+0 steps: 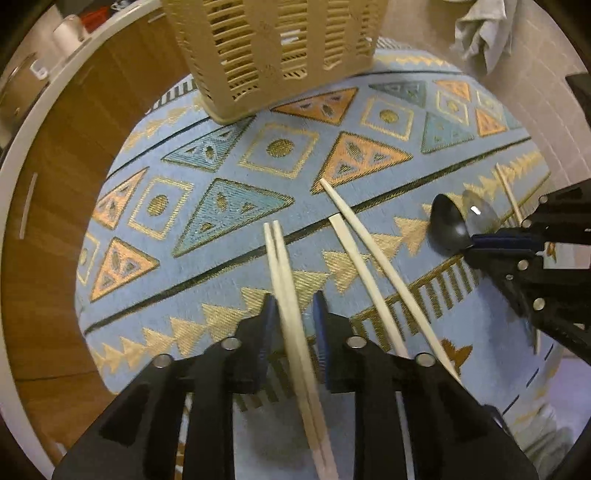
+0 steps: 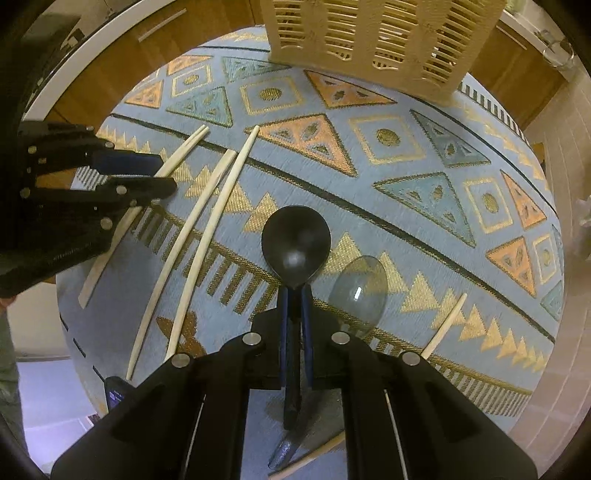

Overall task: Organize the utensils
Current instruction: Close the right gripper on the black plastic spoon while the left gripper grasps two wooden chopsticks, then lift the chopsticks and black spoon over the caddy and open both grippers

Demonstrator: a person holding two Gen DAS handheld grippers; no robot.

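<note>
My left gripper (image 1: 295,314) stands open around a pair of pale chopsticks (image 1: 282,266) that lie on the patterned blue cloth (image 1: 221,155); its pads flank them with small gaps. Two more chopsticks (image 1: 354,229) lie just to the right. My right gripper (image 2: 295,295) is shut on the handle of a black spoon (image 2: 295,240). A clear plastic spoon (image 2: 360,291) lies beside it, and a single chopstick (image 2: 443,325) further right. The beige slotted utensil basket (image 1: 273,51) stands at the cloth's far edge, also in the right wrist view (image 2: 380,33).
Wooden cabinet fronts (image 1: 66,155) with a white counter edge curve around the left. A grey cloth (image 1: 484,33) lies on tiled floor at the upper right. The left gripper shows at the left of the right wrist view (image 2: 110,173), and the right gripper shows in the left wrist view (image 1: 517,240).
</note>
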